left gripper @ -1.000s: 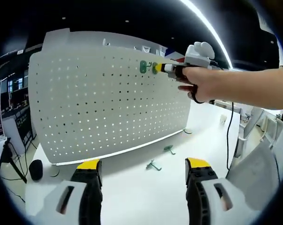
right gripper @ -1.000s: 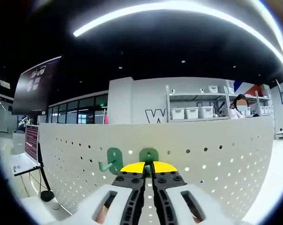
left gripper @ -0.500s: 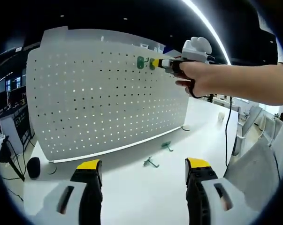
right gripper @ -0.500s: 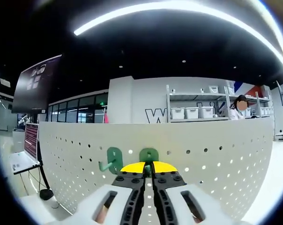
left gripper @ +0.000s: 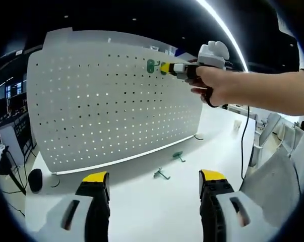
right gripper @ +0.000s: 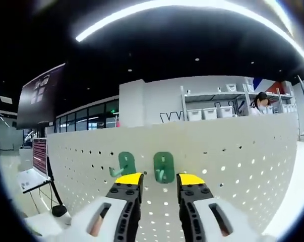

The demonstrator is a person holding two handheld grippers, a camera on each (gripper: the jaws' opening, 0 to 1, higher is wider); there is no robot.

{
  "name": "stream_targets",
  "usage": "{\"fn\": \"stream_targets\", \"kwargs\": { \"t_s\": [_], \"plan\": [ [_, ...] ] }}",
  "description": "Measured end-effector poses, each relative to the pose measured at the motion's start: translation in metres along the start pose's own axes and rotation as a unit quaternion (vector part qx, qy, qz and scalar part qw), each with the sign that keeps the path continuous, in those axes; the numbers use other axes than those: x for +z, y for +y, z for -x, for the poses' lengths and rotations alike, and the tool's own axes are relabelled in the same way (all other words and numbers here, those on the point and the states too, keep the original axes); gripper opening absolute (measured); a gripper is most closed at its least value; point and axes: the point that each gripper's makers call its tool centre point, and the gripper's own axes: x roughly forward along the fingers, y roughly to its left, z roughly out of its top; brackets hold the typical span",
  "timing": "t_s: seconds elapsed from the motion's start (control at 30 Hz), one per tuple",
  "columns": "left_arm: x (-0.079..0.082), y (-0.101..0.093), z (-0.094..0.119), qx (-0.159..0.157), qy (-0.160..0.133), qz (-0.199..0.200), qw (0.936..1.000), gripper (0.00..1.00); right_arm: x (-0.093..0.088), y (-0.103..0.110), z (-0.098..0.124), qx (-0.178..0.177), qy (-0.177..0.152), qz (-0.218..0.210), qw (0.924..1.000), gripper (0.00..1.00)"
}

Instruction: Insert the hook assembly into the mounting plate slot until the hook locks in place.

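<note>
In the left gripper view the left claw (left gripper: 152, 184) rises from 6 o'clock with its yellow-tipped jaws spread wide and nothing between them, over bare white desk (left gripper: 157, 212). Beyond the tips, two green hooks lie loose on the desk, one (left gripper: 161, 174) at about 5 o'clock of the view's centre and another (left gripper: 178, 156) a little farther and to its right, both near the lower edge of the white pegboard (left gripper: 106, 101). The pegboard stands upright, its perforated face mostly free; open desk runs past its right edge. At 1 o'clock a hand (left gripper: 217, 85) holds the right claw (left gripper: 166, 68) at the board's upper rim. In the right gripper view the right claw (right gripper: 159, 178) has its jaws parted, flanking a green hook (right gripper: 163, 166) seated on the board without touching it; a second mounted hook (right gripper: 124, 165) sits just beside it at 9 o'clock. Shelves (right gripper: 212, 108) with bins stand far behind.
</note>
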Motion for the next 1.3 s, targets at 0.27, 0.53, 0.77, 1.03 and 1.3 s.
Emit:
{"fn": "stream_targets", "kwargs": {
  "t_s": [0.27,0.53,0.77,1.03,1.3],
  "plan": [
    [0.003,-0.004,-0.004,-0.006,0.001,-0.007,1.0,0.74,-0.008,-0.007,0.006,0.005,0.004,-0.007,1.0,0.27],
    [0.002,-0.006,-0.006,-0.011,0.002,-0.008,0.9999,0.74,-0.001,-0.005,0.019,0.05,-0.014,0.023,0.9984,0.31],
    [0.001,-0.006,-0.007,-0.012,0.005,-0.005,0.9999,0.74,-0.016,0.014,0.044,0.17,0.011,0.014,0.9853,0.31],
    [0.001,-0.007,-0.008,-0.014,0.005,-0.008,0.9999,0.74,-0.023,0.015,0.058,0.199,0.019,0.008,0.9798,0.35],
    [0.0,-0.009,-0.009,-0.018,0.004,-0.008,0.9998,0.74,-0.024,0.011,0.07,0.204,0.021,0.012,0.9787,0.36]
  ]
}}
